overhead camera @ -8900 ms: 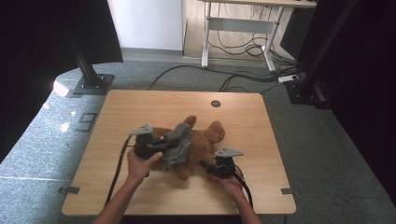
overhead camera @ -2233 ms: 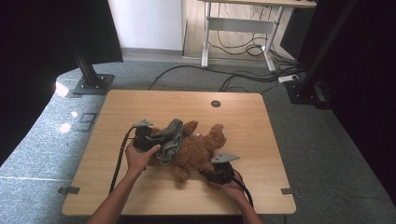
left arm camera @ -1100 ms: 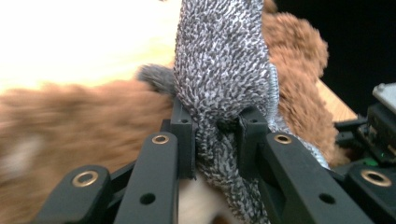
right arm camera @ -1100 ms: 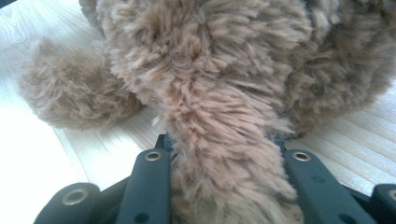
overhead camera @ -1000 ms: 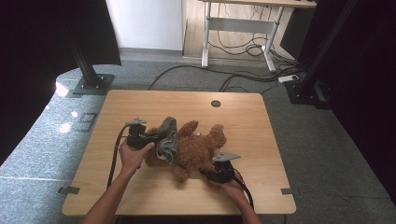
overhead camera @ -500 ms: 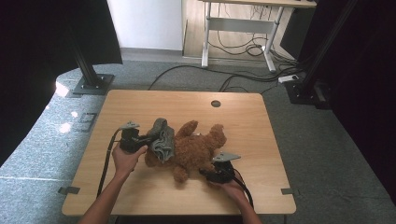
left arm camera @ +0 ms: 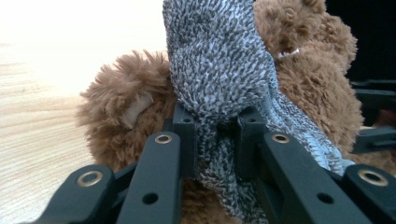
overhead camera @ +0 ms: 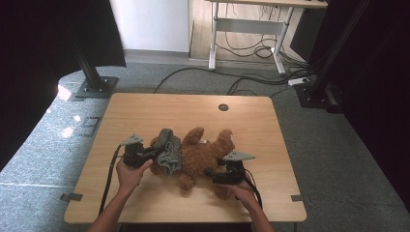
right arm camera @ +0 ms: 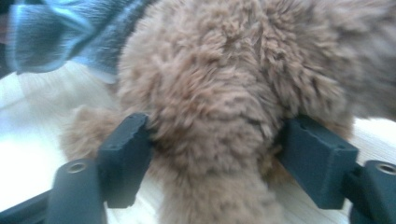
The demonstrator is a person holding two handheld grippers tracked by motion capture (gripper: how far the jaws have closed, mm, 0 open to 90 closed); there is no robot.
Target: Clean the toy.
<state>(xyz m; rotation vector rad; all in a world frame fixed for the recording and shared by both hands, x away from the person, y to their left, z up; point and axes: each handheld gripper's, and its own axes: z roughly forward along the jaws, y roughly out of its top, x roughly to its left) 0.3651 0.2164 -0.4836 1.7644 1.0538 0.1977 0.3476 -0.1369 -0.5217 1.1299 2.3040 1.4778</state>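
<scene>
Left gripper view: left tool (left arm camera: pixel 215 133) pinches grey knit garment (left arm camera: pixel 219 70); right tool (right arm camera: pixel 212 154) seemingly clasps teddy bear (right arm camera: pixel 219 93).

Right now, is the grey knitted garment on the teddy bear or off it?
Partly on: the grey knitted garment is bunched around the teddy bear, pinched by the left gripper.

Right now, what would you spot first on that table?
A brown teddy lying near the table's front edge, with a grey knit garment bunched at its left end. The left tongs pinch that garment, and the right tongs squeeze a furry limb of the teddy.
</scene>
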